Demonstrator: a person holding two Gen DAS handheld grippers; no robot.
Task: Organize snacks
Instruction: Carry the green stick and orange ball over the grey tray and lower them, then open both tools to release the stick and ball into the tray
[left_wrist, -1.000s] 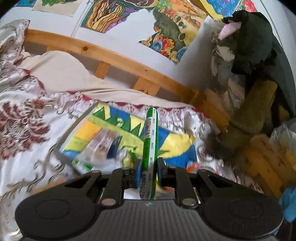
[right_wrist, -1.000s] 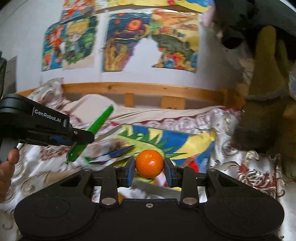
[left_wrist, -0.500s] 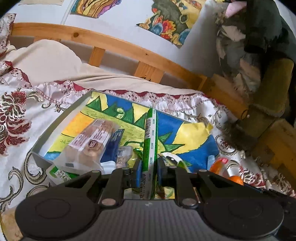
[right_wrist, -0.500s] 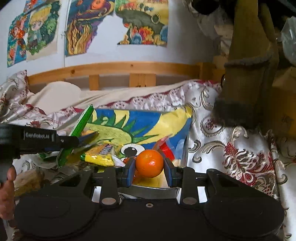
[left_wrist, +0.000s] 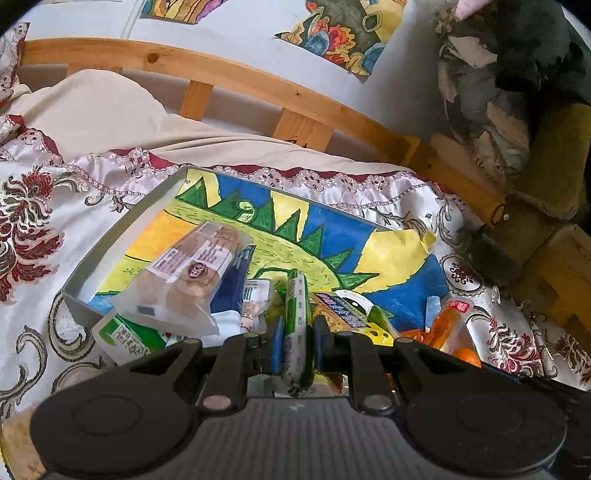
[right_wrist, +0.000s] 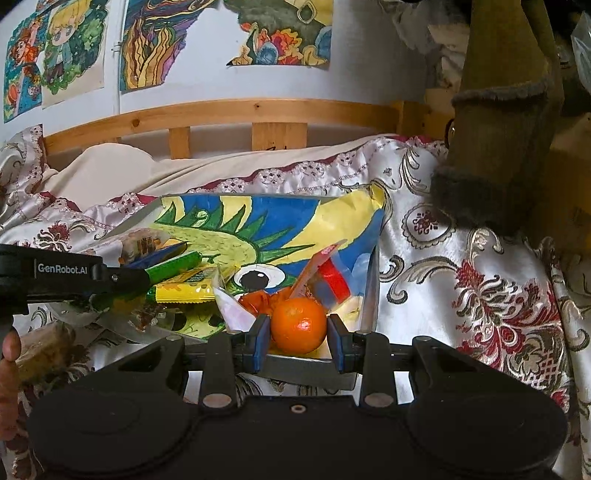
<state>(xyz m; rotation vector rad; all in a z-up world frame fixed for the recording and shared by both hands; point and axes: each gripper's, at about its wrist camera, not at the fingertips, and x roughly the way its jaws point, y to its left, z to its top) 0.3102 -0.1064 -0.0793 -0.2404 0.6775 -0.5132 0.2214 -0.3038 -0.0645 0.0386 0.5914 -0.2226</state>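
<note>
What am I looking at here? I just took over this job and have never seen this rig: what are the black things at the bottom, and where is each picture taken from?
No robot arm here: a person holds a pair of hand tongs in each hand, each with a camera looking forward along its fingers. The black shape at the bottom of each picture is that tool's body.

Left wrist view: the left tongs are shut on a green snack stick.

Right wrist view: the right tongs are shut on an orange. The left tongs reach in from the left edge there.

Below both sits a shallow tray, lined with a colourful drawing, on a patterned bedspread. It holds wrapped snacks, among them a bread packet.
</note>
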